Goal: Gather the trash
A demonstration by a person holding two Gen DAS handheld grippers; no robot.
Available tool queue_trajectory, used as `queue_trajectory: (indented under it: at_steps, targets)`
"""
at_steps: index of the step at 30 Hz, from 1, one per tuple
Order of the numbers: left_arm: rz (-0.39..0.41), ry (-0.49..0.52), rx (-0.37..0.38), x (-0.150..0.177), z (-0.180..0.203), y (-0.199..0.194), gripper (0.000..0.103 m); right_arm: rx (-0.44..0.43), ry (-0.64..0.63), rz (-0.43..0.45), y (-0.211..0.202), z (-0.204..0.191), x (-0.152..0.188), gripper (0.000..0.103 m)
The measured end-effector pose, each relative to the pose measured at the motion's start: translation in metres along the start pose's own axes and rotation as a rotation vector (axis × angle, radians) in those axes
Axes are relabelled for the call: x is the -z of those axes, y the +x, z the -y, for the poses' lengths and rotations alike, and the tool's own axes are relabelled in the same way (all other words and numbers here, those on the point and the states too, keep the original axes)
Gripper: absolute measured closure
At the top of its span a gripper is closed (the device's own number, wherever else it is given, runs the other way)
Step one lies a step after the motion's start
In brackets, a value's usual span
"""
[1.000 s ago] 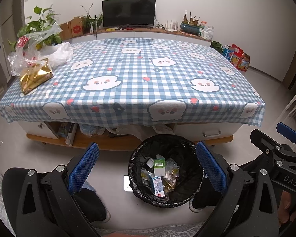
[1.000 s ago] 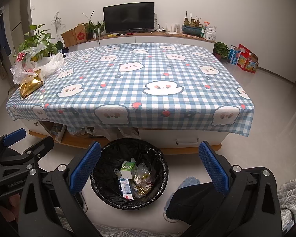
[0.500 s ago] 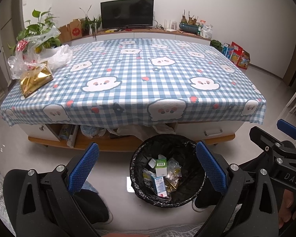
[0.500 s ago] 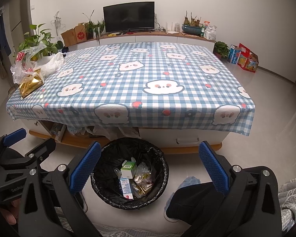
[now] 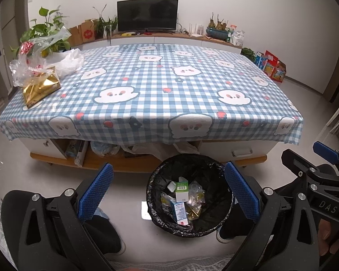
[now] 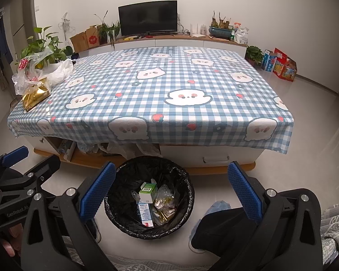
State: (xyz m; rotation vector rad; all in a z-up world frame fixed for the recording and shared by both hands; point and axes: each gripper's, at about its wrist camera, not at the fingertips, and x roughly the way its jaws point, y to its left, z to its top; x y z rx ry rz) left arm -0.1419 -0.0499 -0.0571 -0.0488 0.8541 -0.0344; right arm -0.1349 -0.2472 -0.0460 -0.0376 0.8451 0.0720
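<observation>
A black-lined trash bin (image 5: 160, 178) (image 6: 187, 180) stands on the floor before the table and holds small cartons (image 5: 181, 188) (image 6: 147, 193) and clear wrappers (image 6: 165, 201). My left gripper (image 5: 169, 185) hangs open above the bin with nothing between its blue pads. My right gripper (image 6: 171, 183) is open and empty too, over the same bin. On the table's far left corner lie a gold foil bag (image 5: 39, 89) (image 6: 35, 96) and clear plastic bags (image 5: 45, 61) (image 6: 45, 72). The right gripper's body shows at the right of the left wrist view.
The low table wears a blue checked cloth (image 5: 151, 90) (image 6: 160, 103) with ghost prints; its shelf (image 5: 106, 155) holds bags and papers. Behind stand a TV (image 5: 147, 14), potted plants (image 5: 45, 36) and boxes (image 5: 271, 65) on the floor. A person's dark-trousered knees (image 5: 18, 205) (image 6: 226, 223) flank the bin.
Both views have shifted only slightly; the left gripper drifted a little, with the bin sliding slightly right in its view. Both grippers stay open and empty.
</observation>
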Motion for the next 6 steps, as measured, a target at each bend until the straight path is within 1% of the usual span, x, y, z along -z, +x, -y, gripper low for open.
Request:
queue_trajectory:
  at_steps: [3,6]
  targets:
    - [0.004,0.013,-0.013,0.0011,0.0018,-0.0003,0.006,0.0,0.001,-0.001,0.0002,-0.0001,0.0002,0.008]
    - [-0.001,-0.001,-0.022,0.0014,0.0,0.0004,0.006,0.001,-0.001,-0.001,0.0,0.0,-0.0001,0.008]
